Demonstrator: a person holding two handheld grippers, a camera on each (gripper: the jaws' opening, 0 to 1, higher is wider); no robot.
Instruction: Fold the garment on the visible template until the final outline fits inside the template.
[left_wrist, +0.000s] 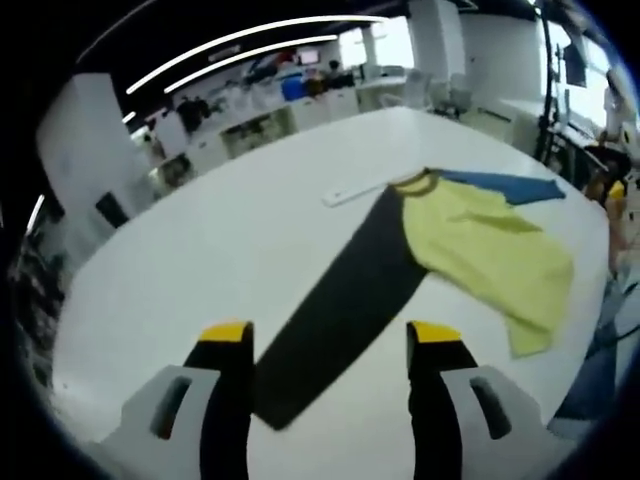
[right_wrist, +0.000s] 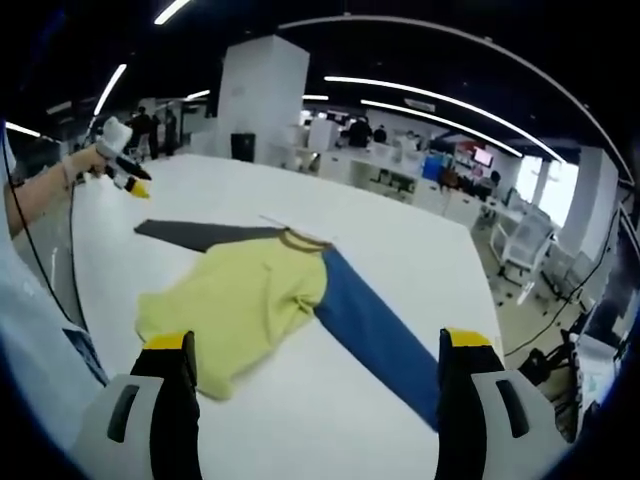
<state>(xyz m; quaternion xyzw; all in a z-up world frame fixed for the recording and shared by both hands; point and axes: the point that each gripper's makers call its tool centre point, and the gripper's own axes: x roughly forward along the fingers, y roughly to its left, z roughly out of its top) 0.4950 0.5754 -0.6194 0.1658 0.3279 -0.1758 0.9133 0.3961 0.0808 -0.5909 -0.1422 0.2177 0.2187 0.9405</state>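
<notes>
The garment (right_wrist: 245, 300), a yellow shirt with one dark sleeve (left_wrist: 345, 300) and one blue sleeve (right_wrist: 375, 335), lies spread on the white table (left_wrist: 180, 270). A clean fold likely starts by pinching a sleeve end and carrying it across the body. Both the left gripper (left_wrist: 325, 345) and the right gripper (right_wrist: 318, 360) hover above, jaws apart and empty.

Long white ceiling light strips (right_wrist: 450, 100) light the room evenly. The glossy white counter (left_wrist: 220, 240) glares softly. Both views are slightly blurred and bend strongly at their edges
</notes>
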